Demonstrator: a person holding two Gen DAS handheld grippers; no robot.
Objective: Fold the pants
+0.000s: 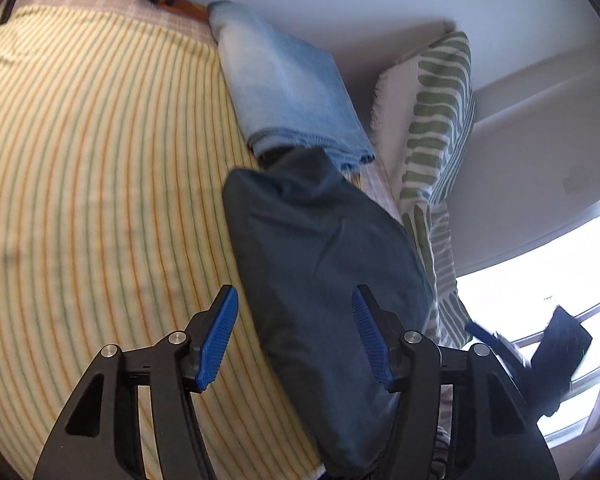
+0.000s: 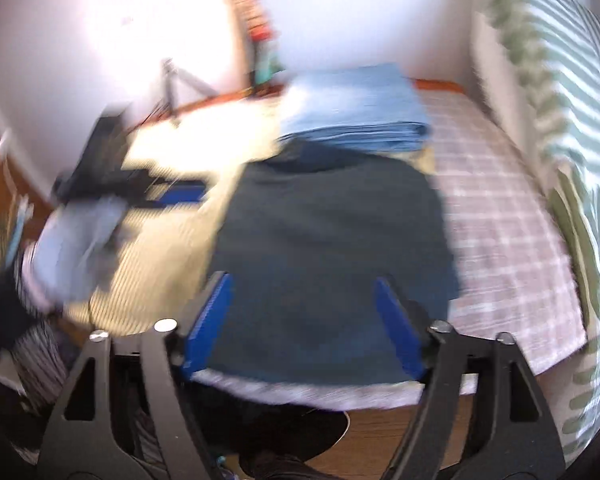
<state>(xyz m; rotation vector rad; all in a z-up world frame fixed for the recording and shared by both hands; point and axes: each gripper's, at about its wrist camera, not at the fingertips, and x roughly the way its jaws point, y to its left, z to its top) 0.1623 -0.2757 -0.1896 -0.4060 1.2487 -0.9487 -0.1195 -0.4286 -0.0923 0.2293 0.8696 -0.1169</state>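
Note:
Folded dark navy pants [image 1: 320, 248] lie on the bed, their far end touching a folded light-blue pair [image 1: 284, 92]. My left gripper [image 1: 296, 320] hovers over the near end of the dark pants, jaws open; neither blue pad presses on the cloth. In the blurred right wrist view the dark pants [image 2: 332, 240] lie flat near the bed's edge, with the light-blue stack [image 2: 356, 112] behind. My right gripper [image 2: 302, 284] stands open above them, holding nothing. The left gripper [image 2: 140, 188] shows at the left of that view, the right gripper [image 1: 532, 344] at the right of the left wrist view.
A yellow striped sheet [image 1: 80, 160] covers the bed, over a plaid layer [image 2: 500, 220]. A green-patterned pillow [image 1: 440, 112] leans on the white wall. A bright window [image 1: 540, 272] lies beyond. A tripod [image 2: 172, 84] and a wooden floor [image 2: 380, 436] show past the bed.

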